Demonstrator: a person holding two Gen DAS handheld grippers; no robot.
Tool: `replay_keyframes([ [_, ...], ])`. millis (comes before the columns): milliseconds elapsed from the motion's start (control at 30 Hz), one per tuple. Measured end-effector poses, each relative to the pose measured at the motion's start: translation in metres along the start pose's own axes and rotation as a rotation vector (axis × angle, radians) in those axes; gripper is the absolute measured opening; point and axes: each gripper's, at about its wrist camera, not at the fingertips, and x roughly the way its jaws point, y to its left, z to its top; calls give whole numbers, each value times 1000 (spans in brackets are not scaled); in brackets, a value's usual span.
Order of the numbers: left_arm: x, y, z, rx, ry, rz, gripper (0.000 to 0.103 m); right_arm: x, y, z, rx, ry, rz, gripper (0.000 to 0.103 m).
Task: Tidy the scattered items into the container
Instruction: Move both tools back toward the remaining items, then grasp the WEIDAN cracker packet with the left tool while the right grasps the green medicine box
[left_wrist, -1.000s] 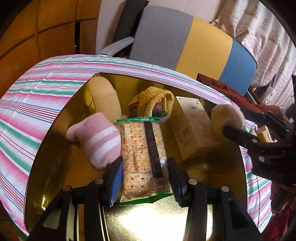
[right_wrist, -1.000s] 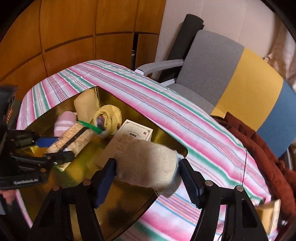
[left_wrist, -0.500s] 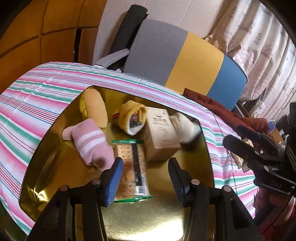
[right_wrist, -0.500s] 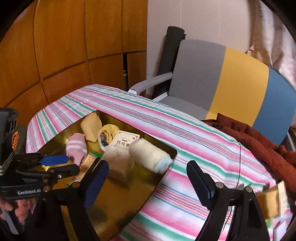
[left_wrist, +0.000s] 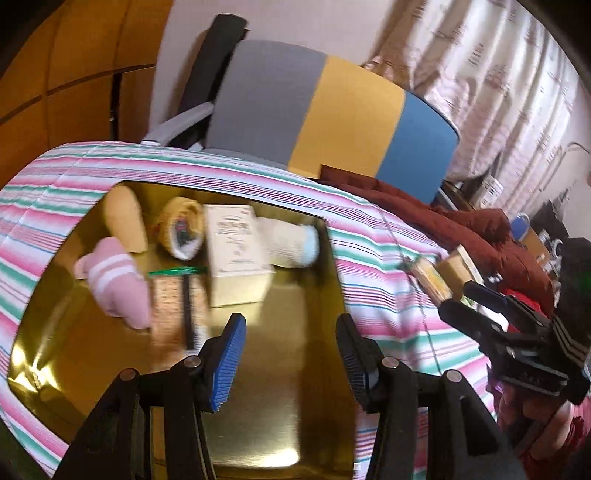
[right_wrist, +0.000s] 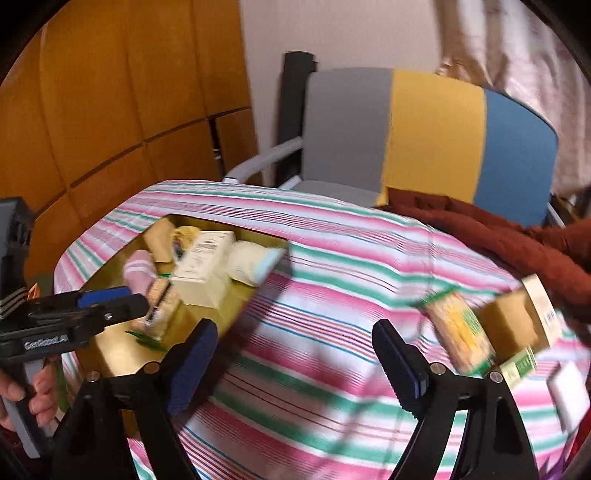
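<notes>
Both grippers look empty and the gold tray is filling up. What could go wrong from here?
1. The cream sock lies against the gold tray at its right rim; a nudge might tip it out.
2. The yellow snack packet, brown box and green packet crowd together, so the right gripper may knock one while grabbing another.

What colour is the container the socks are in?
Shiny gold; the container shows best in the left wrist view.
</notes>
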Motion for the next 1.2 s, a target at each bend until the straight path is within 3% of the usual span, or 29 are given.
replay_keyframes([
  [233, -1, -44, -5, 77, 6, -73, 51, -13, -71, -16, 144, 28, -191, 86],
  [433, 0, -85, -12, 169, 13, -113, 51, -14, -156, -32, 357, 62, -366, 85],
  [600, 13, -108, -16, 208, 43, -123, 51, -9, -211, -47, 553, 66, -346, 82],
  [800, 32, -131, -20, 239, 83, -125, 51, 3, -227, -42, 583, 56, -332, 80],
  [967, 48, -149, -19, 266, 100, -120, 51, 26, -225, -37, 570, 98, -288, 76],
  [1033, 57, -158, -18, 268, 113, -117, 51, 33, -222, -37, 539, 129, -298, 72],
  [1100, 66, -166, -16, 261, 122, -119, 51, 38, -221, -37, 506, 176, -339, 57],
  [1200, 82, -178, -10, 242, 134, -109, 51, 36, -228, -42, 542, 208, -329, 46],
])
